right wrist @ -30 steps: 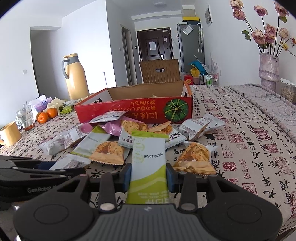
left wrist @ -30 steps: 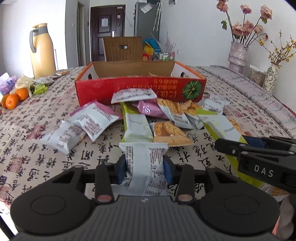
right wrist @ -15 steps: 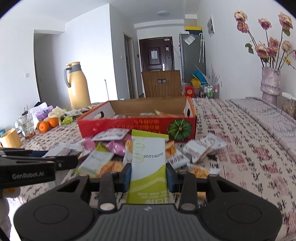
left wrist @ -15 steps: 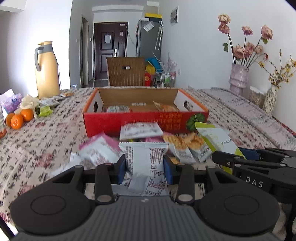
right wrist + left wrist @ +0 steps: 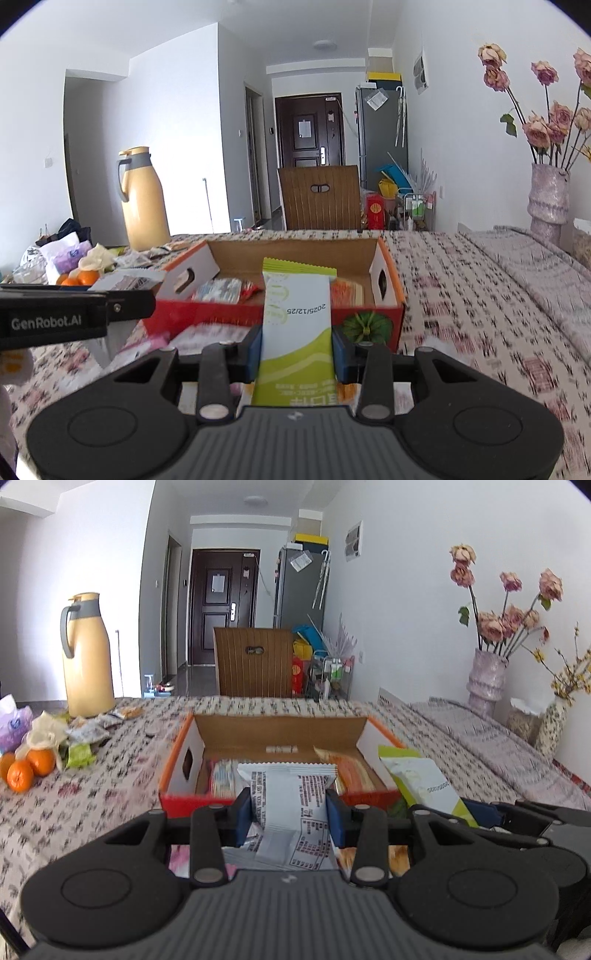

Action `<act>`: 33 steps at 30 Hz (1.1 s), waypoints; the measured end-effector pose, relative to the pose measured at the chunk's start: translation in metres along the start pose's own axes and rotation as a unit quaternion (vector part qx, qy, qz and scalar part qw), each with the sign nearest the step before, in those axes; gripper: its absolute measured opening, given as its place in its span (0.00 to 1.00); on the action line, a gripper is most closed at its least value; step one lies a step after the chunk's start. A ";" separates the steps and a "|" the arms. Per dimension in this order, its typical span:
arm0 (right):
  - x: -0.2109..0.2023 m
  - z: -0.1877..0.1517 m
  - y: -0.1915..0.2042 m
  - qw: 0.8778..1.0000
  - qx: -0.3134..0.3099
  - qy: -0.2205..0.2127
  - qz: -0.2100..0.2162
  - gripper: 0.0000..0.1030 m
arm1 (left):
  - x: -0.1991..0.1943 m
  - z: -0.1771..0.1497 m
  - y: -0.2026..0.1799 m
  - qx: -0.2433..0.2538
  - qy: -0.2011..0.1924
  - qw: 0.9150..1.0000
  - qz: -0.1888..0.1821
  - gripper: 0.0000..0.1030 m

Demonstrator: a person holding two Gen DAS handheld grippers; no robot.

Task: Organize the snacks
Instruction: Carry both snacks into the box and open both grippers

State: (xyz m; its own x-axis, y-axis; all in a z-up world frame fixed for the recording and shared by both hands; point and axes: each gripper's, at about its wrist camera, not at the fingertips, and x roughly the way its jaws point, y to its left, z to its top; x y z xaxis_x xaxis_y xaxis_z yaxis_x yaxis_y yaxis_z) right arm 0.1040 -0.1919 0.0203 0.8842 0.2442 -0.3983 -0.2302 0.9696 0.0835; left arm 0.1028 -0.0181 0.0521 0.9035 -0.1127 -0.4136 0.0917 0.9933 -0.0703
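My left gripper point(image 5: 290, 818) is shut on a white snack packet point(image 5: 291, 805) with black print, held above the table just before the red cardboard box point(image 5: 177, 775). My right gripper point(image 5: 295, 349) is shut on a green and white snack packet point(image 5: 297, 317), also raised before the same box point(image 5: 391, 284). Each gripper shows in the other's view: the right one point(image 5: 517, 823) with its green packet point(image 5: 421, 779), the left one point(image 5: 74, 314). The box holds a few packets point(image 5: 221, 290). Loose snacks point(image 5: 155, 343) lie on the table below, blurred.
A yellow thermos jug point(image 5: 86, 657) stands at the back left, with oranges point(image 5: 27, 770) and wrappers near it. Vases with flowers point(image 5: 484, 679) stand at the right. A wooden chair point(image 5: 255, 664) is behind the table. A patterned cloth point(image 5: 480, 295) covers the table.
Both grippers have risen and moved forward toward the box with their packets. The loose snack pile has dropped below the views, and the inside of the box now shows.
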 end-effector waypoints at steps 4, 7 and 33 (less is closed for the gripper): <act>0.020 0.018 0.001 1.000 -0.006 -0.004 -0.005 0.36 | 0.019 0.019 0.002 0.000 -0.006 1.000 0.003 0.40; 0.036 0.032 -0.001 1.000 -0.008 -0.008 -0.010 0.36 | 0.035 0.033 0.002 0.003 -0.009 1.000 0.007 0.40; 0.174 0.054 -0.041 0.997 0.021 0.071 -0.037 0.36 | 0.171 0.038 0.019 -0.025 0.075 0.996 0.036 0.40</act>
State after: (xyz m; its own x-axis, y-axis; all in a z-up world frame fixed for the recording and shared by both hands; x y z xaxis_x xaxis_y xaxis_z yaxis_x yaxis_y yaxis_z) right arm 0.2892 -0.1883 -0.0031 0.8314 0.1701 -0.5290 -0.1472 0.9854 0.0856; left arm 0.2751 -0.0172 0.0142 0.8337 -0.0465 -0.5502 0.0041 0.9969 -0.0781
